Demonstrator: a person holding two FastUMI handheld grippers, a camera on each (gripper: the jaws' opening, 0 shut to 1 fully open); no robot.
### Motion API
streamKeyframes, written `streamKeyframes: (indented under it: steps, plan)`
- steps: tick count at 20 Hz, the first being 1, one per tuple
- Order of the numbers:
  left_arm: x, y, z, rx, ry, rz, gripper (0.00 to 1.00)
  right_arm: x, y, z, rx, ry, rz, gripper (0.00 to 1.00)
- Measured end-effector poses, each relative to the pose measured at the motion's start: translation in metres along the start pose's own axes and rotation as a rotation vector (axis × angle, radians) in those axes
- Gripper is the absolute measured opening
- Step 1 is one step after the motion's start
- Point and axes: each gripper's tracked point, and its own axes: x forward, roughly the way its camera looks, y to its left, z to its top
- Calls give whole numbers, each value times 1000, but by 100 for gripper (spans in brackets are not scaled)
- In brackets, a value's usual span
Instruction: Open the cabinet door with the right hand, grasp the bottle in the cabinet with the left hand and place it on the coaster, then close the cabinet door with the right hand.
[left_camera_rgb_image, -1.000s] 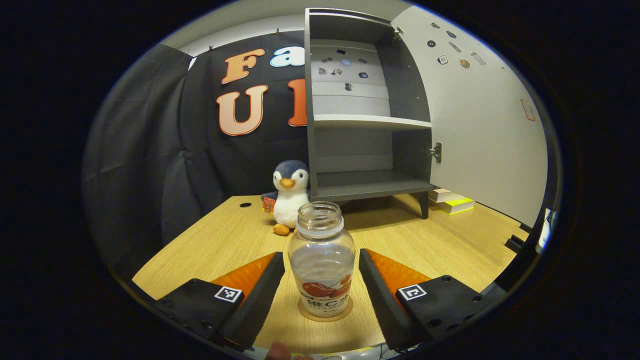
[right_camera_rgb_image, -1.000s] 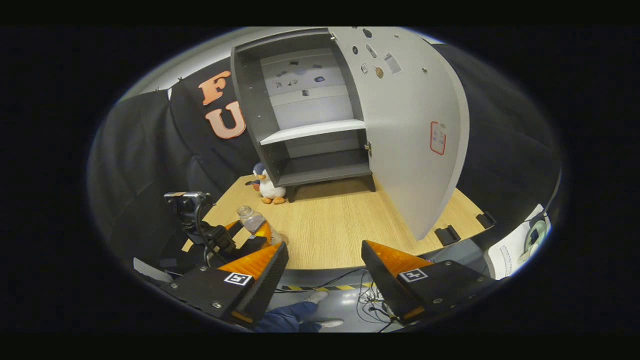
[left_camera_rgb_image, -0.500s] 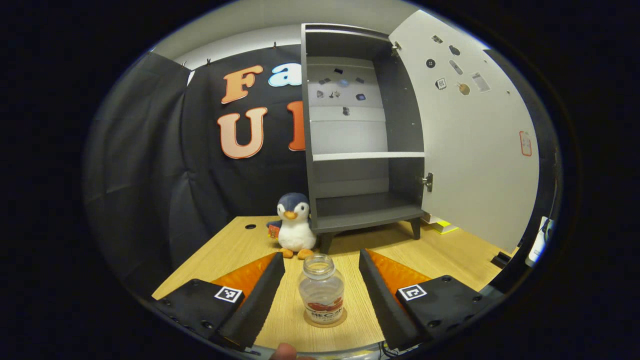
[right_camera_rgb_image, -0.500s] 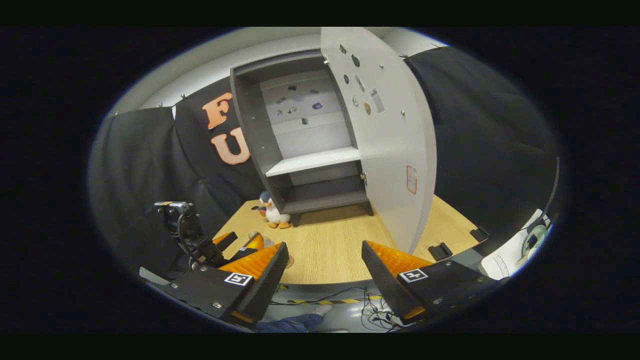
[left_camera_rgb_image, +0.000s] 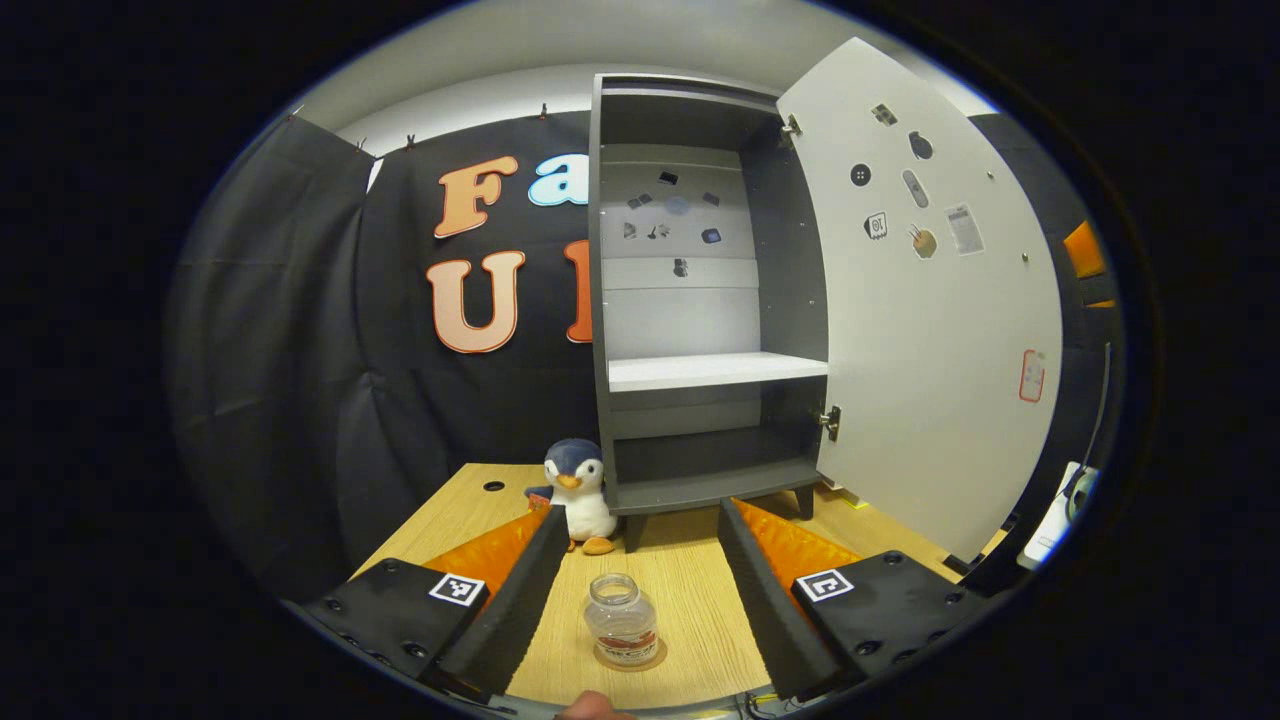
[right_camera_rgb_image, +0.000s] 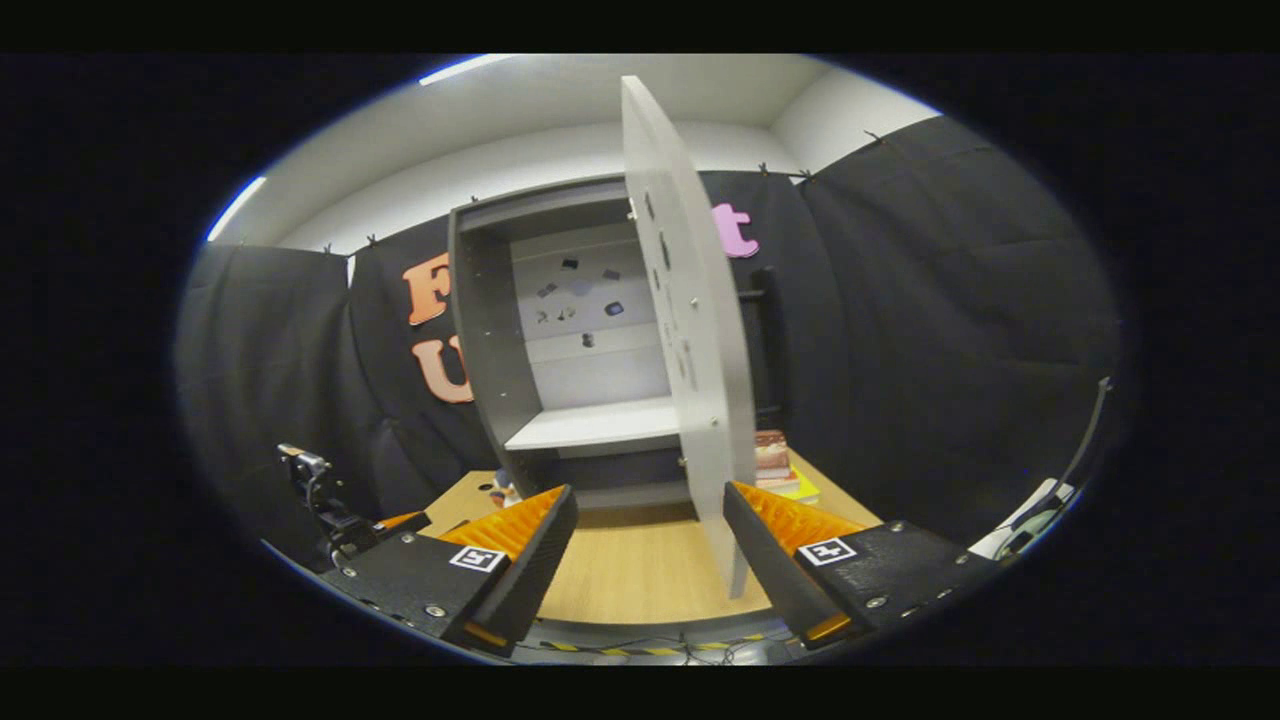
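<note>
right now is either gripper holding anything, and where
Nothing is held. The left gripper has open jaws clear of the bottle on its coaster; the right gripper is open too.

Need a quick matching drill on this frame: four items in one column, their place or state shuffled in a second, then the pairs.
Items
1. bottle
2. penguin plush
3. cabinet door
4. left gripper

Place or state
A. swung wide open
B. open, fingers either side of the bottle, not touching it
C. upright on the coaster
D. on the table by the cabinet's left front corner

Pairs: 1-C, 2-D, 3-A, 4-B
</note>
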Motion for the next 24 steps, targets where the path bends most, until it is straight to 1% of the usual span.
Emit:
streamKeyframes:
  steps: [2, 5, 6, 10, 13, 16, 17, 18, 21, 24]
  plan:
    - [3, 0, 3, -11, 11, 3, 97, 3, -27, 19, -4, -33, -32, 91]
    - [9, 3, 8, -23, 27, 5, 97, 15, -63, 33, -9, -61, -81, 91]
    - [10, 5, 11, -26, 27, 10, 97, 18, -69, 37, -4, -69, -87, 91]
    - [16, 14, 16, -20, 36, 27, 97, 37, -95, 32, 17, -59, -105, 91]
    - [18, 15, 22, 6, 25, 24, 97, 42, -96, 24, 28, -43, -77, 91]
    - [19, 19, 22, 41, 19, 25, 97, 38, -95, 18, 3, -60, -84, 90]
    - [20, 19, 23, 40, 18, 22, 97, 37, -91, 18, 10, -69, -78, 89]
    - [22, 20, 25, 38, 17, 20, 97, 35, -84, 14, 13, -72, -73, 87]
    - [25, 22, 24, 32, 20, 13, 97, 37, -65, 8, -18, -65, -44, 86]
    - [27, 25, 27, 30, 14, 11, 97, 42, -37, 4, -31, -54, 3, 86]
